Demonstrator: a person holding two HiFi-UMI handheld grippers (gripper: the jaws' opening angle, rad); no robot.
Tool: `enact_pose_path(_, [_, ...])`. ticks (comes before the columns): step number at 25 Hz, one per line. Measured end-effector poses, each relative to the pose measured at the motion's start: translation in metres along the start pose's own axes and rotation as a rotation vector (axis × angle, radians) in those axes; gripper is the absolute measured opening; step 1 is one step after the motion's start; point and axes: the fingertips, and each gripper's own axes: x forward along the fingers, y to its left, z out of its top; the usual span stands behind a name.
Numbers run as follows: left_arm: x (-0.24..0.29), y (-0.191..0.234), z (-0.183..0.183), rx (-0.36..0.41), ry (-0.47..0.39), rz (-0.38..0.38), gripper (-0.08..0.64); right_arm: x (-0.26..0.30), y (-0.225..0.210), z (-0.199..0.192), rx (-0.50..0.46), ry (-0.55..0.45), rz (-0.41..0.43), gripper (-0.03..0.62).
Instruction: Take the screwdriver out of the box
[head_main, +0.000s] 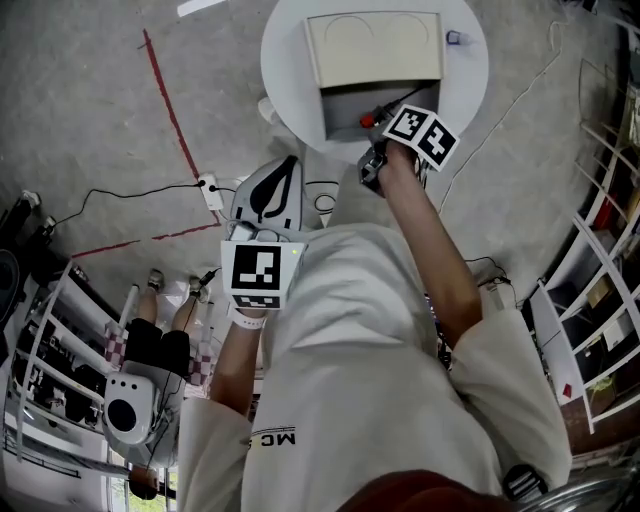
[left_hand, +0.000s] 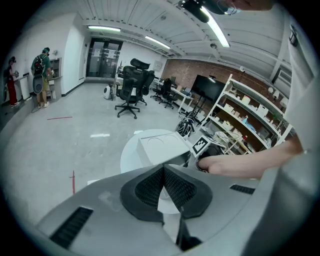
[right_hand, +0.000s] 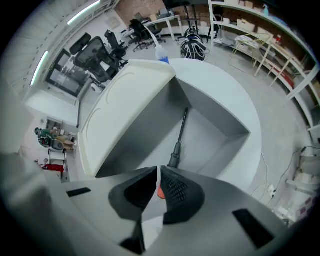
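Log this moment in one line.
right tongs: shut on screwdriver | screwdriver: in box | left tongs: shut, empty

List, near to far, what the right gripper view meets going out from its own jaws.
right gripper, jaws shut on the screwdriver → box → bottle → office chairs

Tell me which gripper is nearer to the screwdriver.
Right. The right gripper holds the screwdriver by its red handle inside the box; the left gripper is off the table.
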Motion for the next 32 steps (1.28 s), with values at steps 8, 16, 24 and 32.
enact_pose_path(8, [0.001,-0.004,0.000,-0.014,0.000,0.001,0.011,-0.004,-0.010,0.004,-0.008,-0.004,-0.061,0.166])
enact_pose_path(16, [0.002,0.000,-0.002,-0.037,0.000,0.012,0.009,0.007,-0.012,0.012,-0.012,0.045,-0.167,0.100])
enact_pose_path(24, [0.000,0.000,0.005,-0.042,-0.013,0.012,0.011,0.014,0.004,0.020,0.040,0.037,-0.170,0.084])
enact_pose_path(32, [-0.008,0.008,0.008,-0.052,-0.034,0.040,0.011,0.010,-0.002,0.015,0.077,0.048,-0.170,0.108])
